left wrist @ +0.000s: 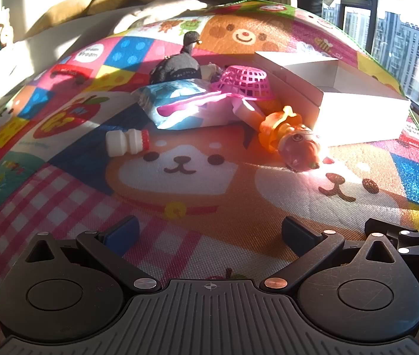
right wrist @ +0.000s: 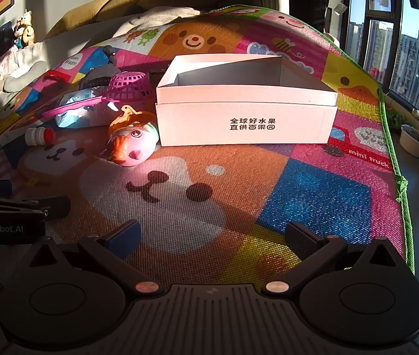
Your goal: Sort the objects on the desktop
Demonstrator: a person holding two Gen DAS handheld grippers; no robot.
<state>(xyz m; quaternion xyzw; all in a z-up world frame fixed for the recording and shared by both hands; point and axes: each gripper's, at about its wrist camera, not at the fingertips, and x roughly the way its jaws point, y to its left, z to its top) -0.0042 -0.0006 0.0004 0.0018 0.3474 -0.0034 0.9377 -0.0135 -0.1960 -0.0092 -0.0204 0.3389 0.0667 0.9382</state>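
Observation:
A heap of objects lies on the colourful play mat: a small white bottle with a red cap (left wrist: 127, 142) (right wrist: 38, 135), a blue-and-white packet (left wrist: 179, 103) (right wrist: 74, 112), an upturned pink basket (left wrist: 245, 82) (right wrist: 128, 86), a black plush toy (left wrist: 179, 66) (right wrist: 102, 71) and an orange-pink fish toy (left wrist: 293, 139) (right wrist: 131, 142). To their right stands an open white box (left wrist: 342, 100) (right wrist: 245, 118), nothing visible inside. My left gripper (left wrist: 210, 233) is open, well short of the heap. My right gripper (right wrist: 212, 235) is open too, in front of the box.
The mat (right wrist: 313, 195) ends at a green edge (right wrist: 399, 177) on the right, with plant pots (right wrist: 416, 140) and windows beyond. Cushions (left wrist: 70, 6) and soft toys (right wrist: 22, 29) sit at the back left. The left gripper's body (right wrist: 8, 216) shows at the right view's left edge.

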